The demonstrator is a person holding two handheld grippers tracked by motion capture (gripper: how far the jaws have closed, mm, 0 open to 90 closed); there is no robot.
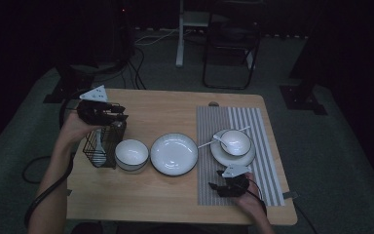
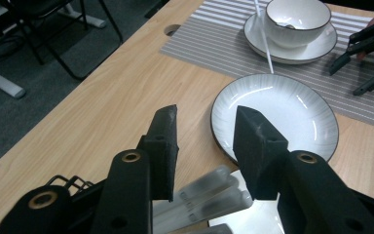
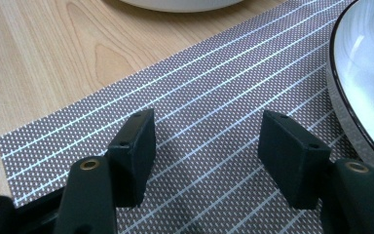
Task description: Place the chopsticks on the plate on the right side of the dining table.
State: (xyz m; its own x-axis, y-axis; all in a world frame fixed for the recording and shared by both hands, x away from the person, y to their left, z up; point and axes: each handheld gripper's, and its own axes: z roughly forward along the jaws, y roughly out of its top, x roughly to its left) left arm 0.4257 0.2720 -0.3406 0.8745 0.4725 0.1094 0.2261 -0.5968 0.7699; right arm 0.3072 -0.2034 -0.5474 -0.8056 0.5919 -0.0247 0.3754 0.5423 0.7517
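Observation:
My left gripper (image 1: 116, 119) hovers over a black wire basket (image 1: 97, 155) at the table's left, with white utensil handles (image 1: 99, 141) standing in it. In the left gripper view its jaws (image 2: 205, 117) are open, the white handles (image 2: 209, 192) lying below the gap, untouched. My right gripper (image 1: 217, 186) rests low over the striped placemat (image 1: 209, 122) near the front edge. Its jaws (image 3: 207, 131) are open with only the placemat (image 3: 209, 73) between them. A saucer (image 3: 365, 73) lies just to their right.
A white bowl (image 1: 131, 154) and a dark-rimmed plate (image 1: 174, 153) sit between basket and placemat. A smaller bowl (image 1: 235, 142) with a spoon (image 1: 220, 138) stands on a saucer (image 1: 221, 155) on the placemat, a thin white stick (image 1: 207, 144) beside it. Chairs stand beyond the table.

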